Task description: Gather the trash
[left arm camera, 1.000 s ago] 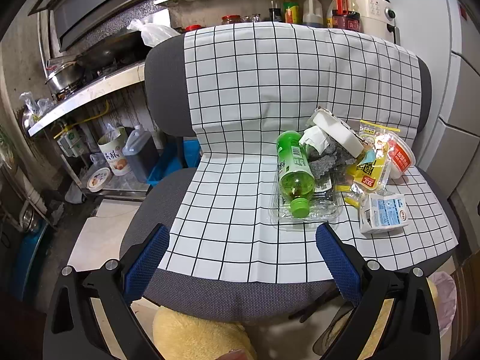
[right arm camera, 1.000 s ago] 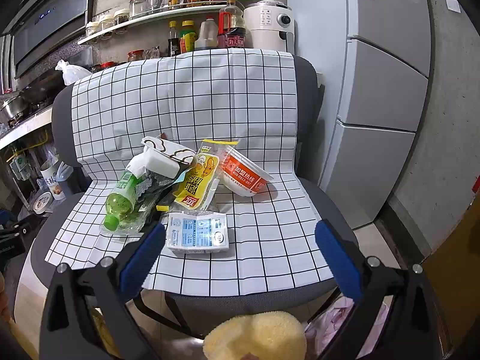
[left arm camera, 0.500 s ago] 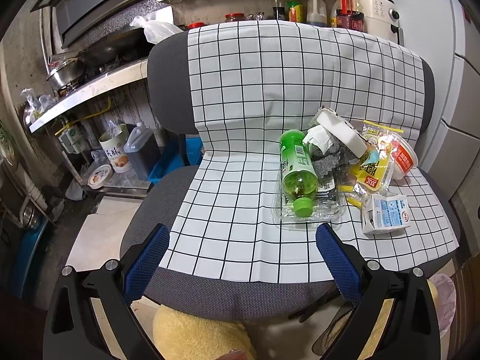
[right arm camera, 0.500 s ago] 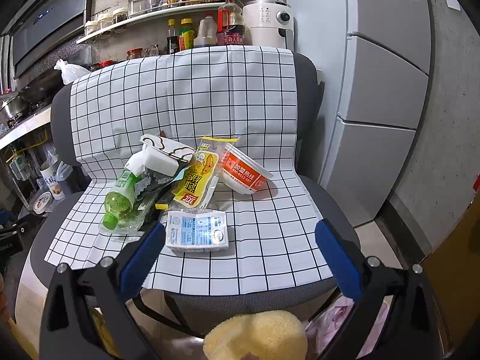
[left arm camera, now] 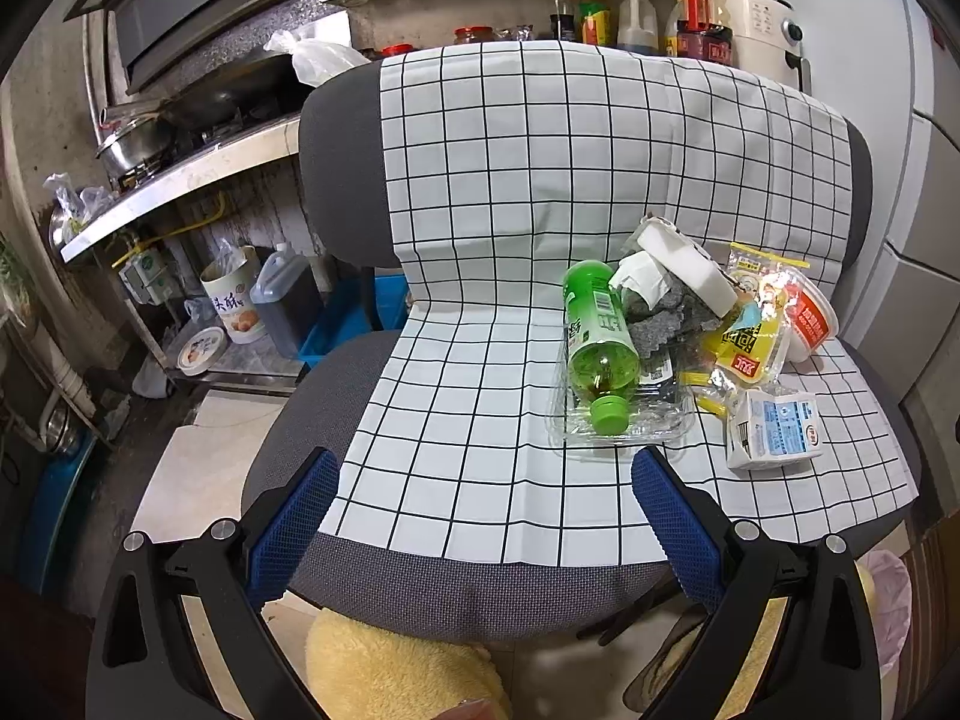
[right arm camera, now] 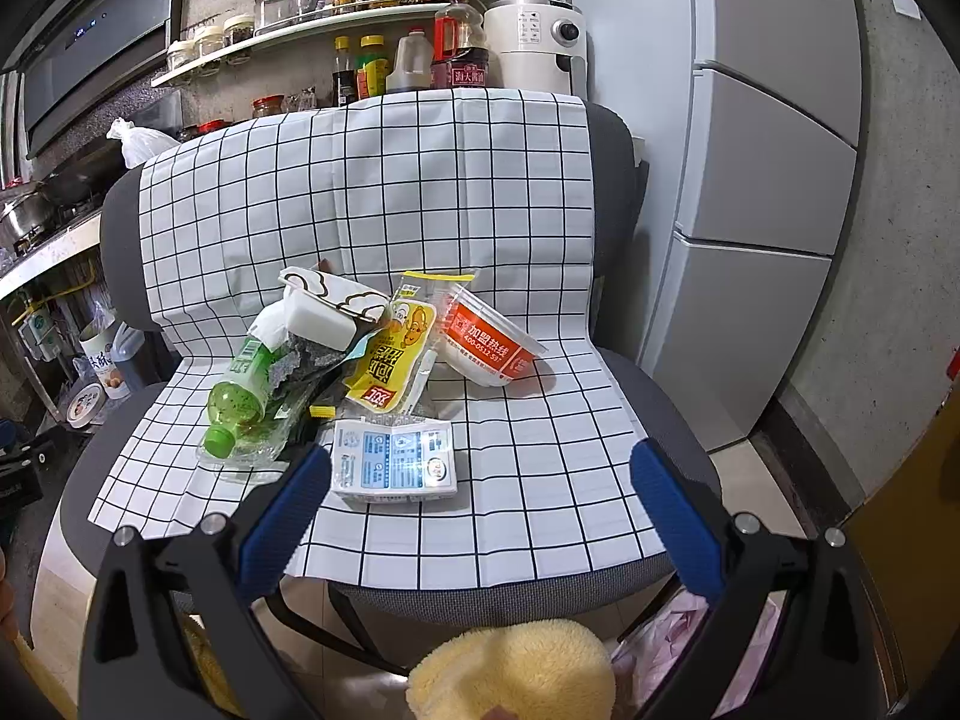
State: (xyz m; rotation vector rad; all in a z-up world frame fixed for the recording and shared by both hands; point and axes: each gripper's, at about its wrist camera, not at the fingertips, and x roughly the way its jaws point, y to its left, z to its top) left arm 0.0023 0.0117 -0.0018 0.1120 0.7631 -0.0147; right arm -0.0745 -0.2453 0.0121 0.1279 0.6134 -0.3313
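Observation:
A pile of trash lies on the checked cloth [left arm camera: 480,300] over a grey chair seat. It holds a green bottle [left arm camera: 597,348] [right arm camera: 237,396] lying in a clear plastic tray [left arm camera: 618,426], a white foam box [left arm camera: 684,264] [right arm camera: 324,312], a yellow snack wrapper [left arm camera: 750,342] [right arm camera: 396,354], a red-and-white paper bowl [left arm camera: 807,324] [right arm camera: 486,348] and a flattened blue-and-white carton [left arm camera: 774,429] [right arm camera: 393,462]. My left gripper [left arm camera: 483,510] is open and empty before the seat's front edge. My right gripper [right arm camera: 480,510] is open and empty, its left finger just beside the carton.
A pink-lined trash bag [right arm camera: 678,630] [left arm camera: 888,600] sits on the floor at the chair's front right. A fridge [right arm camera: 768,180] stands to the right. A kitchen counter [left arm camera: 180,180], tins and a jug [left arm camera: 282,306] stand to the left. A shelf of bottles [right arm camera: 390,48] runs behind the chair.
Both grippers have drifted slightly closer to the chair; the right one now has the carton near its left finger. Nothing was taken hold of.

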